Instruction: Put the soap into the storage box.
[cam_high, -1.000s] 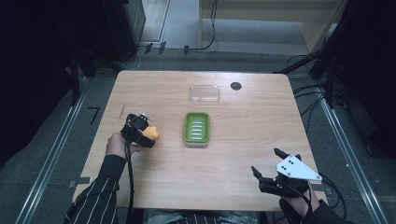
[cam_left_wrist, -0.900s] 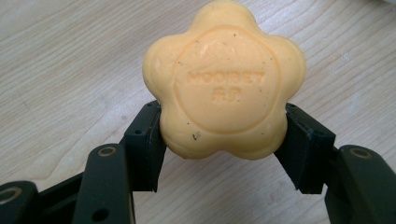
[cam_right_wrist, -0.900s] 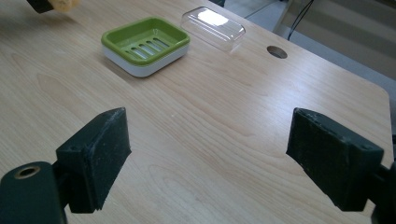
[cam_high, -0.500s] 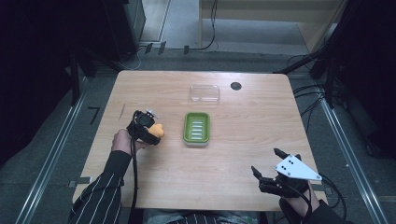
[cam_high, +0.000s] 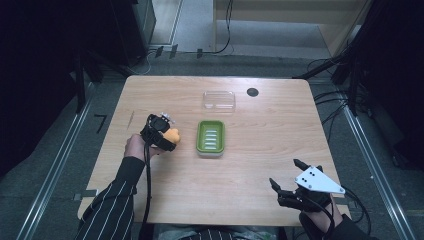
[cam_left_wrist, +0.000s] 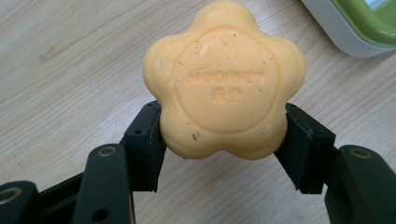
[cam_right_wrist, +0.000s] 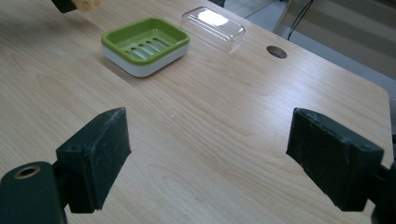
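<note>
One orange flower-shaped soap (cam_left_wrist: 224, 84) sits pinched between the two black jaws of the left tool (cam_left_wrist: 224, 135), which press on its lower lobes from either side — a firm grip, with the soap held above the counter (cam_high: 250, 165) just left of the soap dish. From above, the soap (cam_high: 173, 135) is a small orange patch at the front of the left tool (cam_high: 159, 131); the left gripper view adds a raised ring and embossed lettering on its face, plus dark specks. There is one green soap dish (cam_high: 210, 137) with a white base near the counter's middle, and one clear lid (cam_high: 219, 100) lying beyond it, apart from it. The right gripper view shows the slots in the dish (cam_right_wrist: 145, 43). The right tool (cam_high: 290, 187) — jaws spread wide, nothing between them — is over the near right corner.
</note>
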